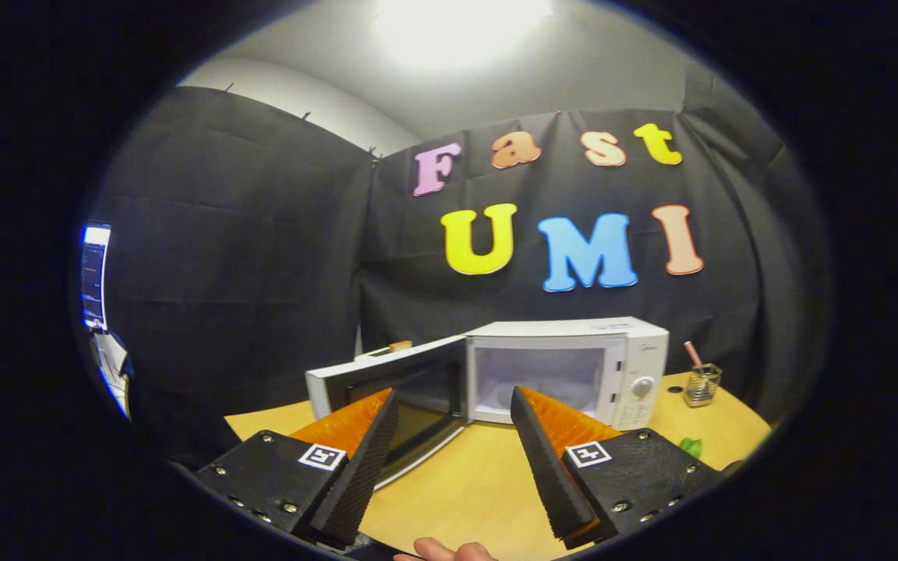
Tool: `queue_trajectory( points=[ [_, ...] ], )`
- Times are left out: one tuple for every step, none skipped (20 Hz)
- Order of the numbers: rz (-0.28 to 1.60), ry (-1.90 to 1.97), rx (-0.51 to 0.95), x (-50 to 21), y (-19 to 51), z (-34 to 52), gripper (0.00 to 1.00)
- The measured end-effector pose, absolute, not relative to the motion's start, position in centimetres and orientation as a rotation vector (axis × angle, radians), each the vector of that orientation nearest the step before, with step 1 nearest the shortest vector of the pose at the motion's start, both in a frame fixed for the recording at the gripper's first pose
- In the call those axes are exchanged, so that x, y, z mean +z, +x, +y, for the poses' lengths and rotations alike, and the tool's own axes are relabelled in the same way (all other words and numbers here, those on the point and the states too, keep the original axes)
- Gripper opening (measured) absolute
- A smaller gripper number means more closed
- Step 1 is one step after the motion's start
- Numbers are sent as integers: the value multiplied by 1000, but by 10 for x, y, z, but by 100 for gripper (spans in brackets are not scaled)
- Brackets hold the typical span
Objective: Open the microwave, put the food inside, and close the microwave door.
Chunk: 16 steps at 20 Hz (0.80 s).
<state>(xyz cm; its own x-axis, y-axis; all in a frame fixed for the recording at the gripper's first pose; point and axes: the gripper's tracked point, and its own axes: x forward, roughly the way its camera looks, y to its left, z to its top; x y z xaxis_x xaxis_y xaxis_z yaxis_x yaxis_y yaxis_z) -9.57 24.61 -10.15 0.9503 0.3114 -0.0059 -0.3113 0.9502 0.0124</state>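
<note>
Gripper view shows the microwave [566, 362] sitting on a wooden table [457, 483], a bit right of the middle of the frame. Its door [387, 389] is swung wide open to the left, and the box inside looks empty and white. The gripper [453, 409] is low in the frame with its two fingers spread far apart. Nothing is between them but table and the open door beyond.

At the very bottom a bit of a hand [445, 552] peeks in. A small green thing [692, 446] lies at the lower right, near the right finger. It may be the food, but I cannot tell for sure. A little wire cup [702, 384] with a pink stick stands right of the microwave.

I think the opening step is done. The food step comes next. The gripper needs to find the food, close on it gently, and carry it through the open doorway without bumping the door.
</note>
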Motion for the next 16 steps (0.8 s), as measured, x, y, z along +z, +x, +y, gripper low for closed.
queue_trajectory(
  points=[
    [19,3,273,-107,-92,228,88],
    [32,-6,232,-113,-91,208,87],
    [44,-10,189,-119,-91,188,88],
    [55,-11,143,-126,-89,166,88],
    [67,-12,96,-133,-87,146,88],
    [82,-3,57,-142,-87,129,88],
    [99,7,27,-151,-87,115,88],
    [112,16,5,-158,-88,105,88],
    [123,28,-16,-166,-89,94,88],
    [140,34,-36,-175,-89,84,88],
    [151,40,-52,-182,-89,77,88],
    [170,53,-66,-191,-88,69,88],
    [191,70,-70,-200,-86,64,88],
    [211,91,-77,-208,-85,60,88],
    [235,111,-73,-217,-83,58,88],
    [252,119,-72,-224,-82,58,88]
  ],
)
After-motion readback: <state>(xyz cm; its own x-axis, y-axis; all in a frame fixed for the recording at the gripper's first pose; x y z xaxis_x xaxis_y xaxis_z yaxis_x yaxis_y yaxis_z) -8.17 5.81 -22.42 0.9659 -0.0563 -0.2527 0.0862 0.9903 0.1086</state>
